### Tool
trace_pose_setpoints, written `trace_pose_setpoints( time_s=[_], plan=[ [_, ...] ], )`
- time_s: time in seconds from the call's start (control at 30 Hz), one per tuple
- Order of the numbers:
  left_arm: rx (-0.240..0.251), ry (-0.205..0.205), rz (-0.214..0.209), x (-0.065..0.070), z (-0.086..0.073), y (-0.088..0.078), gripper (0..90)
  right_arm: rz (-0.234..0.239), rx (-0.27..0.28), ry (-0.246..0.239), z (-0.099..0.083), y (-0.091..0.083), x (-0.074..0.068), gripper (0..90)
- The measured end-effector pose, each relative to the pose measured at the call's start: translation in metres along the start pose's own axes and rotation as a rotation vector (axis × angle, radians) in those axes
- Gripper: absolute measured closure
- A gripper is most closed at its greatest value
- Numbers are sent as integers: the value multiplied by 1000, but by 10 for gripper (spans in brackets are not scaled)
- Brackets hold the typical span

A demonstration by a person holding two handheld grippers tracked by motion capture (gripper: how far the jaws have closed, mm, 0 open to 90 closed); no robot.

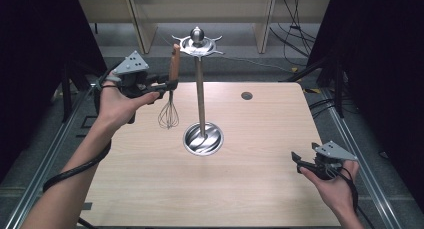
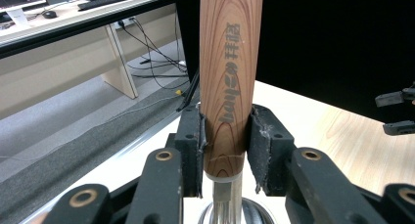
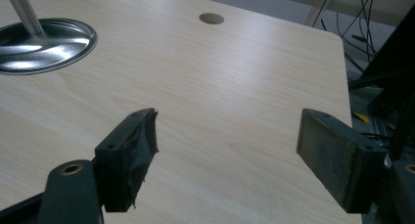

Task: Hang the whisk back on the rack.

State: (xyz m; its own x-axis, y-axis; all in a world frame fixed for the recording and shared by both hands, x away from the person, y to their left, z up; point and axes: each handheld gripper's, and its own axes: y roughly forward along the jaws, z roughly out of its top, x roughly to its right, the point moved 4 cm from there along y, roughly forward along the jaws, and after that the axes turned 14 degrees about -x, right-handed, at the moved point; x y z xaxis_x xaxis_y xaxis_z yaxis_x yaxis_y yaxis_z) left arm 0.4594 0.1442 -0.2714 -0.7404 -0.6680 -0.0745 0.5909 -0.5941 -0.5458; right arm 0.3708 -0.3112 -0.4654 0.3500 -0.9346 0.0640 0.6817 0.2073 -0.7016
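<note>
While the left hand-held gripper (image 1: 161,87) pinches the whisk (image 1: 170,101) upright, we'd lift its handle toward the stand (image 1: 201,89) hook at nine o'clock — right hand-held gripper (image 1: 305,161) spread, idle.

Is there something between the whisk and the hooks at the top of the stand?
Nothing visible. The left gripper holds the whisk upright by its wooden handle, just left of the stand. The handle's top is level with the hook ring, with open air between them. The right gripper is open, far off near the table's right edge.
</note>
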Motion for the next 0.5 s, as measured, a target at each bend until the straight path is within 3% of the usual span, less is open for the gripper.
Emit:
trace_pose_setpoints(
  time_s=[0.1,0.13,0.4,0.47,0.5],
  plan=[
    [-5,-2,-1,0,-1,2,675,2,2,0,0,0,0,236],
    [-10,-3,-3,1,-2,3,675,1,12,-28,1,1,2,235],
    [-8,-4,-1,0,-4,5,673,10,15,-18,1,0,2,235],
    [-7,-3,3,1,-4,5,672,7,6,13,0,-1,-1,235],
    [-5,-4,4,1,-5,5,671,10,14,-9,1,0,1,235]
  ],
)
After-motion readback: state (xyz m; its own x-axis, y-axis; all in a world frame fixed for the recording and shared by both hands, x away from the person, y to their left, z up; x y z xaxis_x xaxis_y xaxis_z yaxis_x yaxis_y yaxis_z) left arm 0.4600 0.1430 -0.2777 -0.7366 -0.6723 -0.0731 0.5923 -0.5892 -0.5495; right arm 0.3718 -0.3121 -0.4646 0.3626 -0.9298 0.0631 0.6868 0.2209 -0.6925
